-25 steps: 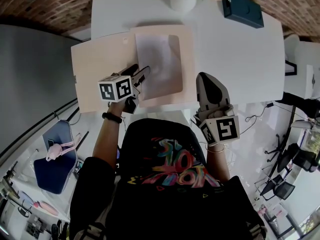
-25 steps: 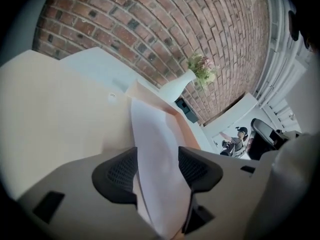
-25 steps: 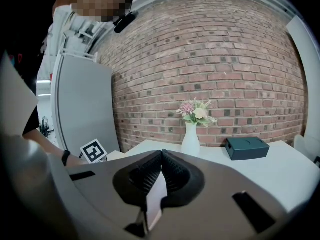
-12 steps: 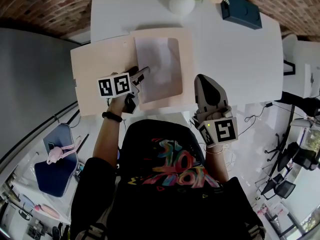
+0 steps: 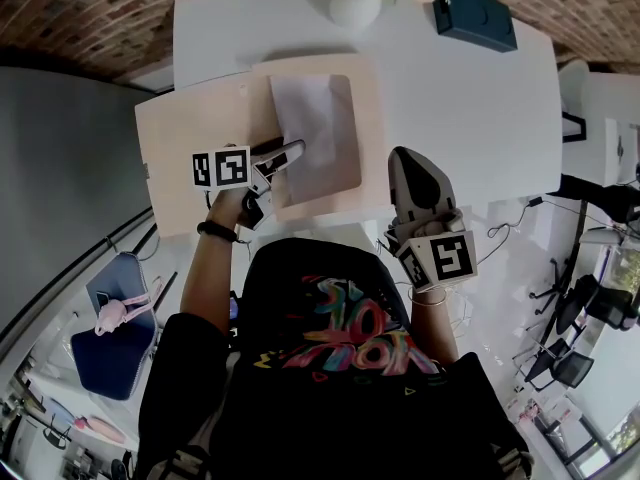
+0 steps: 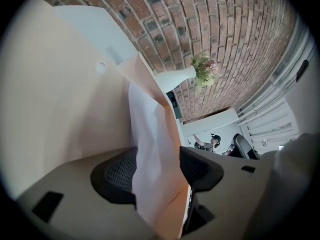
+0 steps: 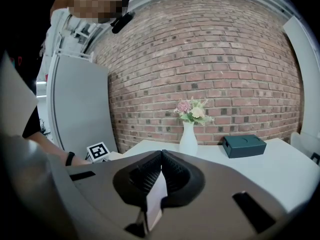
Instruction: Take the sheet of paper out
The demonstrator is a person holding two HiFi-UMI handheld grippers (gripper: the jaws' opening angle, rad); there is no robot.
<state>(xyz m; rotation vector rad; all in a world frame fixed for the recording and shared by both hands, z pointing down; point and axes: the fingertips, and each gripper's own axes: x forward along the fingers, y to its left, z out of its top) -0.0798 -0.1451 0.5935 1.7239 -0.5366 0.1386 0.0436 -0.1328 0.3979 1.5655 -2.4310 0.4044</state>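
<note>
An open peach folder (image 5: pixel 195 158) lies on the white table (image 5: pixel 470 108), and a white sheet of paper (image 5: pixel 318 128) rests on its right half. My left gripper (image 5: pixel 288 155) reaches over the folder's near edge to the sheet's near left corner. In the left gripper view its jaws stand wide, having just been opening, with the sheet (image 6: pixel 150 154) and a peach folder edge (image 6: pixel 172 134) passing between the pads. My right gripper (image 5: pixel 412 163) hovers at the table's near edge, right of the folder, tips together (image 7: pixel 161 156).
A white vase (image 5: pixel 352 3) with flowers and a dark teal box (image 5: pixel 475 13) stand at the table's far side. A brick wall rises behind them. Bare tabletop lies right of the folder. Chairs and cables are on the floor around.
The left gripper has rolled, so its marker cube shows different faces, and it has shifted slightly left at the sheet's corner. The right gripper has stayed put.
</note>
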